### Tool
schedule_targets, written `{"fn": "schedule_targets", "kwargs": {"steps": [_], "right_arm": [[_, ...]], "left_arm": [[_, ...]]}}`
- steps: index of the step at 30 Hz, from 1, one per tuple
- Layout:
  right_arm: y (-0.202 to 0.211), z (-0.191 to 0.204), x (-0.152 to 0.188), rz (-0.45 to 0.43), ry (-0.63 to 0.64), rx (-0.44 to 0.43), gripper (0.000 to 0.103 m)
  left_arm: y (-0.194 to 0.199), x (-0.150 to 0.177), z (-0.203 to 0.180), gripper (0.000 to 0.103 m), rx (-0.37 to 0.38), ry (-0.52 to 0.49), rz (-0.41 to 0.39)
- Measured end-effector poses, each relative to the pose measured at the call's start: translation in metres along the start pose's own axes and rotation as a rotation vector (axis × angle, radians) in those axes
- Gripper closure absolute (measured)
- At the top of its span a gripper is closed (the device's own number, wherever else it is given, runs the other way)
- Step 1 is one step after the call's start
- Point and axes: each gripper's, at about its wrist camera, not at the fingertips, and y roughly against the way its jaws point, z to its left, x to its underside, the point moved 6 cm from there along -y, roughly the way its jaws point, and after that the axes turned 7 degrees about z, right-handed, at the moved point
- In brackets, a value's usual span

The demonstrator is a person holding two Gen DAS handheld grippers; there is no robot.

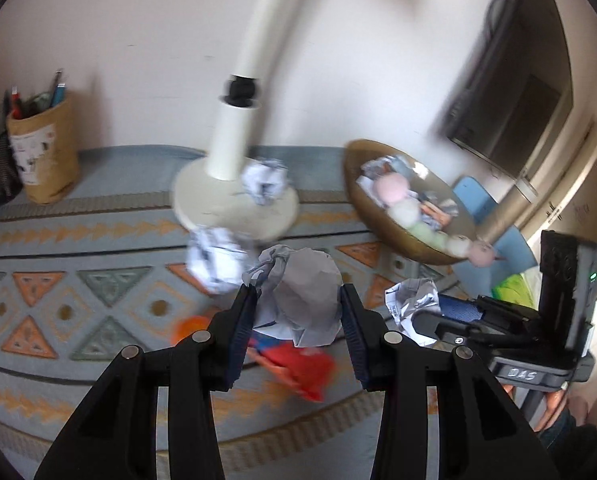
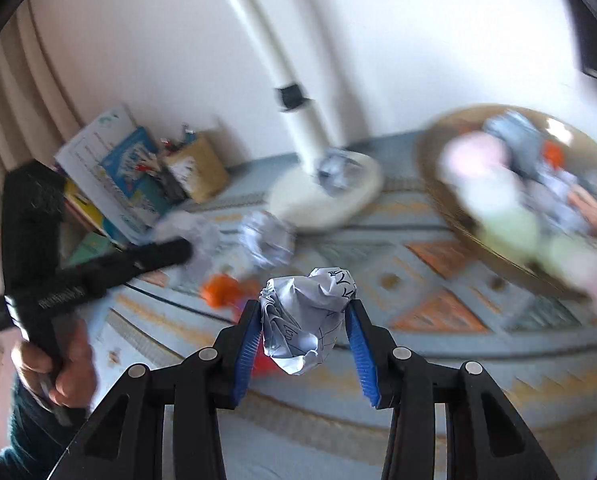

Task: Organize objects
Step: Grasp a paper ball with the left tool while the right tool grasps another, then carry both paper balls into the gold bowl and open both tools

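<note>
My left gripper [image 1: 298, 300] is shut on a crumpled paper ball [image 1: 304, 300] and holds it above the patterned cloth. My right gripper [image 2: 305, 316] is shut on another crumpled paper ball [image 2: 308, 320], also in the air. A wooden bowl [image 1: 362, 196] with paper, wrappers and pastel balls stands at the right; it also shows in the right wrist view [image 2: 438, 184]. More paper balls lie on the cloth [image 1: 214, 258] and on the lamp base [image 1: 264, 180]. A red wrapper [image 1: 302, 364] and an orange cap [image 1: 190, 328] lie under my left gripper.
A white lamp [image 1: 234, 136] stands mid-table on a round base. A brown paper bag of pens [image 1: 44, 152] stands at the far left. Books [image 2: 114, 176] lean against the wall. The other gripper [image 1: 554, 320] is at the right of the left wrist view.
</note>
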Motion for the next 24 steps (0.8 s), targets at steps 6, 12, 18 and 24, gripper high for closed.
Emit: {"fn": "schedule_targets", "kwargs": {"steps": [6,12,18,24], "right_arm": [[0.026,-0.048,0.035,-0.005,-0.003,0.157,0.061],[0.060,-0.060,0.039,-0.043,0.008,0.199,0.060],[0.132,-0.062,0.000,-0.219,0.040,0.253,0.061],[0.154,-0.100,-0.053,-0.319,-0.047,0.309,0.061]], "left_arm": [[-0.030,0.013,-0.051,0.064,-0.002,-0.070,0.037],[-0.042,0.000,-0.100,0.064,0.014,-0.145,0.044],[-0.031,-0.045,-0.141,0.063,-0.009,-0.183,-0.077],[-0.053,-0.089,-0.161,0.063,-0.034,-0.181,-0.128]]}}
